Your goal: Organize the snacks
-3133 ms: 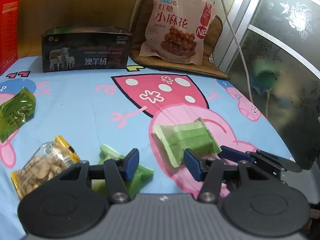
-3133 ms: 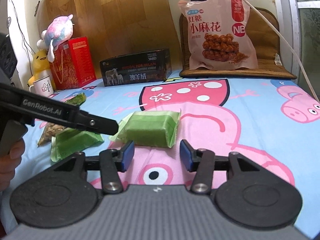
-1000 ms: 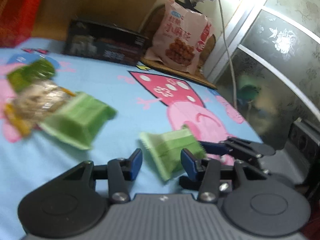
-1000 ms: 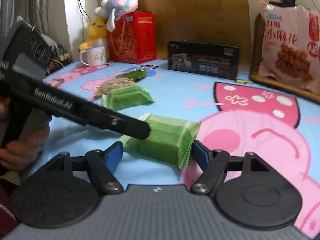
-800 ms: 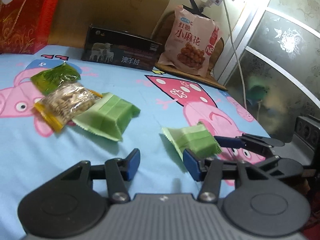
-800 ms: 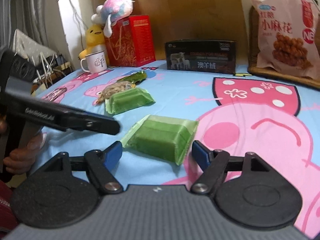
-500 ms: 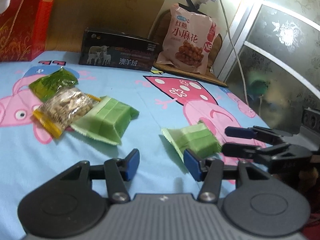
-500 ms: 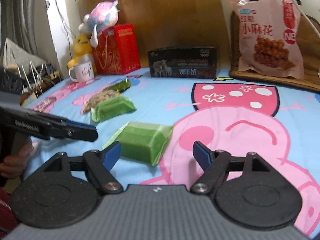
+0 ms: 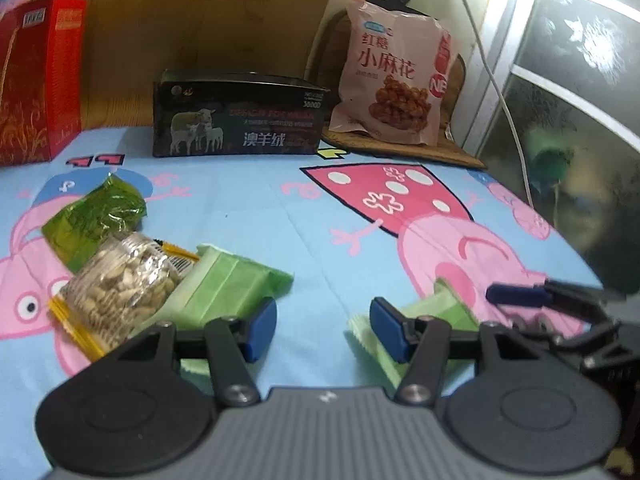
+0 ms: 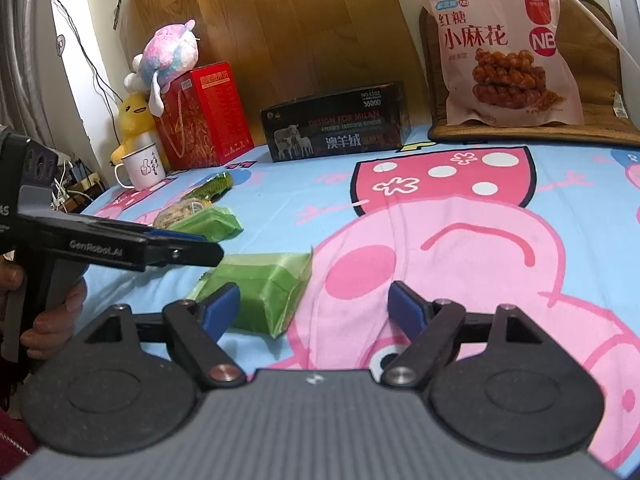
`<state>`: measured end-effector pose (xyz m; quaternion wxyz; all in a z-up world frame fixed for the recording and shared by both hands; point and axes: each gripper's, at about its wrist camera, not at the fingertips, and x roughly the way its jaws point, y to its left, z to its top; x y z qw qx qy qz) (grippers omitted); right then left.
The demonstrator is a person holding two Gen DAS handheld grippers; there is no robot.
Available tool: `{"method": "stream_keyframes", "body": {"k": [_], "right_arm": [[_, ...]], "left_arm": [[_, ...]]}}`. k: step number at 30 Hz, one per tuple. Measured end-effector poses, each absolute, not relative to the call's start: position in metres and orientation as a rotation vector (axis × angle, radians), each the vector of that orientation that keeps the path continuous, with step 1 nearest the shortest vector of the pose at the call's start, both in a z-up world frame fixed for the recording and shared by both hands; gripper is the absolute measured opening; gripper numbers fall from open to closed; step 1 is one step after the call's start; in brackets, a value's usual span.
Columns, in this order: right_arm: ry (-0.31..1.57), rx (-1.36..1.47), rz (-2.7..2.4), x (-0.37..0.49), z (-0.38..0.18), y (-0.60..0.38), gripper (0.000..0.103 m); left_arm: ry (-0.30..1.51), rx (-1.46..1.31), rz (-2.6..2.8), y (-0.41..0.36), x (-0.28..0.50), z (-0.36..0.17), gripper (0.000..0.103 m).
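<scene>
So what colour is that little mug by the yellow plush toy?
White, with a small dark drawing on its side. The mug shows only in the right wrist view.

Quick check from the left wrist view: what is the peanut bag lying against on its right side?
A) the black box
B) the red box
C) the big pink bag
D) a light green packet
D: the peanut bag overlaps the light green packet; the boxes stand far behind.

L gripper (image 9: 323, 330) let go of one green snack pack (image 9: 228, 286), now lying against the nut bag (image 9: 124, 280) toward the bed's left edge; its jaws have just been opening, empty. R gripper (image 10: 314, 306) jaws also opening, off 2nd green pack (image 10: 266, 284), which lies beside its left finger.
</scene>
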<state>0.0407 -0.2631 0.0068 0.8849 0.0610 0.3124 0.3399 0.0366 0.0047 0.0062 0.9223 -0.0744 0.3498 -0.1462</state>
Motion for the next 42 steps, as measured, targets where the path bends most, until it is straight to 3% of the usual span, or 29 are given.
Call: {"method": "stream_keyframes", "body": {"k": [14, 17, 23, 27, 30, 42], "right_arm": [[0.619, -0.130, 0.813, 0.025, 0.006, -0.228, 0.085], [0.605, -0.190, 0.830, 0.019, 0.006, -0.218, 0.083], [0.588, -0.194, 0.845, 0.010, 0.006, -0.212, 0.072], [0.578, -0.160, 0.780, 0.012, 0.006, -0.218, 0.046], [0.584, -0.129, 0.763, 0.013, 0.007, -0.219, 0.043], [0.596, -0.088, 0.768, 0.017, 0.006, -0.211, 0.038]], "left_arm": [[0.758, -0.392, -0.484, 0.008, 0.009, -0.006, 0.054], [0.750, -0.434, -0.507, 0.009, 0.010, -0.008, 0.058], [0.705, -0.423, -0.505, 0.000, 0.008, -0.011, 0.055], [0.693, -0.382, -0.466, -0.003, 0.003, -0.010, 0.042], [0.694, -0.411, -0.463, 0.002, 0.004, -0.012, 0.038], [0.664, -0.440, -0.411, 0.011, 0.005, -0.013, 0.041]]}}
